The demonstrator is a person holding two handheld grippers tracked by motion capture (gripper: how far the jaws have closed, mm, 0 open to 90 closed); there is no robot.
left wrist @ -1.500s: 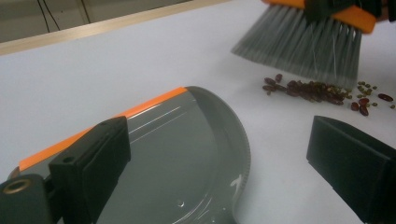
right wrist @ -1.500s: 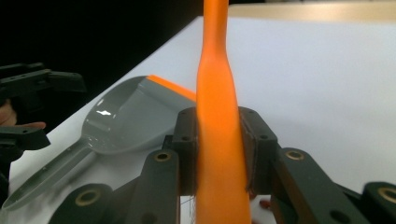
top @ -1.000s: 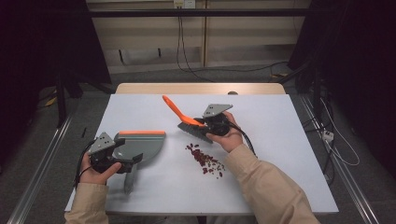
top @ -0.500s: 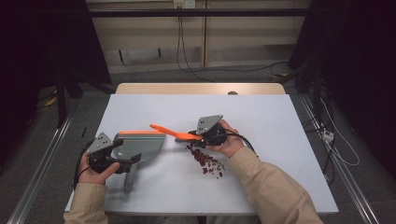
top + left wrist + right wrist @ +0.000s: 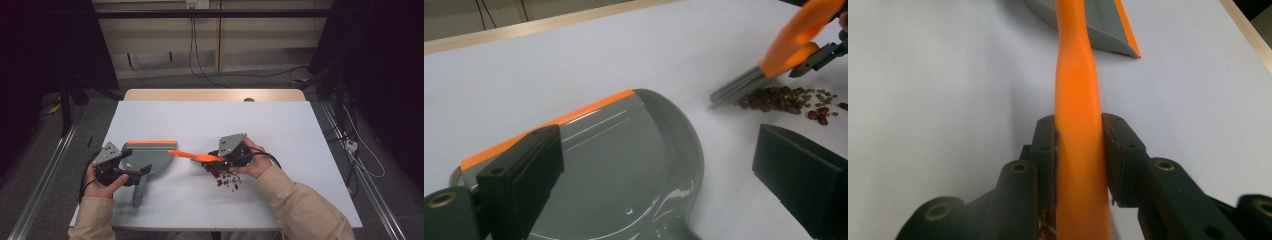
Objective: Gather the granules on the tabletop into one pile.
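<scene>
The right gripper point(image 5: 221, 156) is seen clamped on the orange handle of a brush point(image 5: 192, 155), its two jaws pressed flat against either side of the handle in the right gripper view, where the handle point(image 5: 1079, 125) runs up between them toward a dustpan point(image 5: 1098, 22). The gripper is held in the right hand point(image 5: 252, 161), just right of the table's middle in the high view. The brush's grey bristles point(image 5: 739, 85) are set down on the white table point(image 5: 280, 130), touching the near edge of a small heap of dark red and green beans point(image 5: 786, 97); the beans point(image 5: 225, 176) lie just in front of the right hand. The left gripper point(image 5: 131, 170) is held in the left hand point(image 5: 102, 182) at the table's left, near the front edge. In the left gripper view its jaws stand well apart over the grey pan point(image 5: 624, 170), with the dustpan's handle running down out of sight between them; whether anything is touched by them cannot be told. The dustpan point(image 5: 147, 157) lies flat, its orange lip point(image 5: 150, 142) on the far side and its grey handle point(image 5: 138, 192) pointing toward the person. The tip of the brush handle reaches just over the dustpan's right edge. Beige sleeves point(image 5: 300, 210) are seen on both forearms.
</scene>
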